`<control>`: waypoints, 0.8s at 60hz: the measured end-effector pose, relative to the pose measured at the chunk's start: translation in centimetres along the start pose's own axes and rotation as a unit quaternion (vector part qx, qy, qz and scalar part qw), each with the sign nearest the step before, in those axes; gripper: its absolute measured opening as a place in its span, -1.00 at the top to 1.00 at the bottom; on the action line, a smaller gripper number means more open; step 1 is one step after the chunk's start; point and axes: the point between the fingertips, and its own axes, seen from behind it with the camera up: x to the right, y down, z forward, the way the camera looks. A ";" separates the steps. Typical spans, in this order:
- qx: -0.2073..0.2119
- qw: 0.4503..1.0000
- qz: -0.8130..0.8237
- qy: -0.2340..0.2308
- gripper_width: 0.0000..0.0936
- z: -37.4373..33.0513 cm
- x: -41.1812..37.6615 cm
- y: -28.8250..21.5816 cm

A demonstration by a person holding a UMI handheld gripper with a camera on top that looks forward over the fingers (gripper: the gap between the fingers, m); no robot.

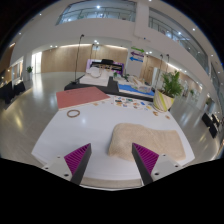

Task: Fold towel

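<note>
Gripper view | gripper [112, 163] fingers spread wide, holding nothing, above near table edge | beige towel [140, 140] crumpled on white table [70, 135], just ahead, nearer right finger | beyond: small ring [73, 113], red mat [82, 96], potted plant [172, 88]

Hovered as a black two-finger gripper [112, 163] with striped magenta pads [77, 157] on the inner faces. Fingers [146, 160] spread wide apart, tips raised and angled slightly outward, pressing on nothing, pointed forward and a little downward.
</note>
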 end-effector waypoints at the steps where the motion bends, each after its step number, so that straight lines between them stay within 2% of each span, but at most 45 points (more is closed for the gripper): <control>1: -0.001 1.000 -0.001 0.000 -0.81 0.9 0.1 0.0; 18: -0.034 0.999 0.006 0.011 -0.81 13.1 1.8 1.1; 22: -0.048 0.999 0.015 0.006 -0.73 14.1 2.1 1.6; 26: -0.065 0.998 0.021 -0.002 -0.38 14.7 2.1 2.5; 30: -0.069 0.998 0.011 -0.001 0.21 15.0 2.2 2.9; 34: -0.076 0.996 -0.019 0.037 0.79 15.1 4.3 3.4; 36: -0.074 0.996 -0.026 0.034 0.92 15.4 4.3 3.1; 42: -0.077 0.996 -0.035 0.013 0.97 15.1 4.2 2.7; 48: -0.069 0.997 0.008 -0.022 0.98 13.4 5.3 0.2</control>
